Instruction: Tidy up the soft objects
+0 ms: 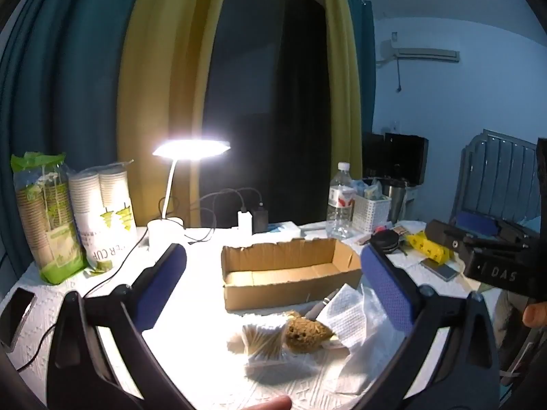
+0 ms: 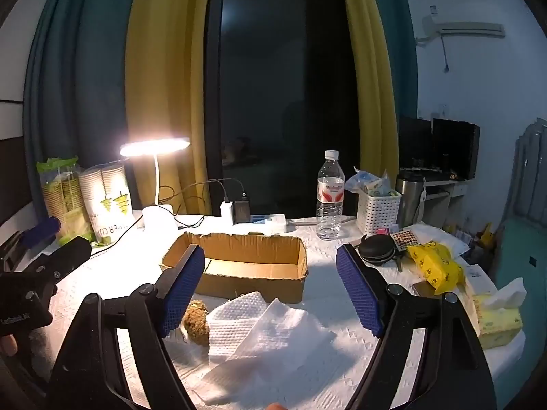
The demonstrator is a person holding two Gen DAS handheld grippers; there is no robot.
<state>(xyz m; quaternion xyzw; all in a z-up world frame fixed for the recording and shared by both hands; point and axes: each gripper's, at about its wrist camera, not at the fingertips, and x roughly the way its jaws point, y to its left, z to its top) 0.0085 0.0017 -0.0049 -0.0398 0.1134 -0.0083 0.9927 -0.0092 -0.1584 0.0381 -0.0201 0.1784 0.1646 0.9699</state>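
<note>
Both tongs, left [image 1: 273, 283] and right [image 2: 270, 290], gape empty (bare white surface [image 2: 328, 273] between them) before the cardboard box [image 2: 239, 263], where the coarse brown sponge [image 2: 196, 323] touches crinkled paper towels [image 2: 270, 335].

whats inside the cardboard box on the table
The open brown cardboard box shows only its bare floor and inner walls in both views. The strip just behind its near wall is hidden, so a small flat item there cannot be ruled out.

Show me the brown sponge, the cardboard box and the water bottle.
brown sponge [image 1: 307, 335], left wrist view, its top.
cardboard box [image 2: 253, 287], right wrist view, its front wall.
water bottle [image 2: 330, 198], right wrist view, its label.
</note>
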